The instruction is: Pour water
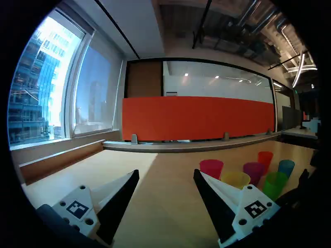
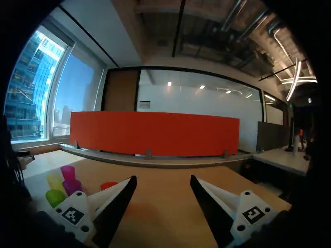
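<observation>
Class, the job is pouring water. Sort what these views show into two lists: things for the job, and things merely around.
For the job: pink cup, yellow cup, purple cup, orange cup, blue cup, green cup, left hand-held gripper, right hand-held gripper (both open).

Merely around: orange partition, window, ceiling light.

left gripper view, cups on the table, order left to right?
pink cup → yellow cup → purple cup → orange cup → green cup → blue cup
</observation>
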The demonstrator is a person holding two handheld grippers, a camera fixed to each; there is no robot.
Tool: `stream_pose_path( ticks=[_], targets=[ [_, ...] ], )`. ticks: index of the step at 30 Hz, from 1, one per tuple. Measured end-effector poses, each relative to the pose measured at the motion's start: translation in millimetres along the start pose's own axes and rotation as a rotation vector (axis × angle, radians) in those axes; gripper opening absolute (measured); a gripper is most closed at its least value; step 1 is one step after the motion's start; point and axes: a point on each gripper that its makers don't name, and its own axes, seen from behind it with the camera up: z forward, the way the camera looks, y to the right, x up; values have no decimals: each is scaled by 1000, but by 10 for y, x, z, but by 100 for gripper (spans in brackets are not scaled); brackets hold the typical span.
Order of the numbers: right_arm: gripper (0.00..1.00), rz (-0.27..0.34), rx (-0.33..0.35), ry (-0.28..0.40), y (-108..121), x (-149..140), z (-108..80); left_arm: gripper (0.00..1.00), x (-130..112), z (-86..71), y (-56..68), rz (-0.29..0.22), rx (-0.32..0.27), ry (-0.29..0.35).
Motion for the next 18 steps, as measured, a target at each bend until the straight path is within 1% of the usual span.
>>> stream_pose_path(
  ticks=[9, 12, 18],
  targets=[
    [100, -6, -20, 11, 33, -87, 123, 98, -3, 2, 2, 1, 0, 0],
    [100, -9, -8, 16, -3, -102, 169, 98, 0, 0, -1, 0, 0, 0],
    [100, -10, 4, 45, -66, -54, 192, 98, -3, -10, -5, 1, 0, 0]
  ],
)
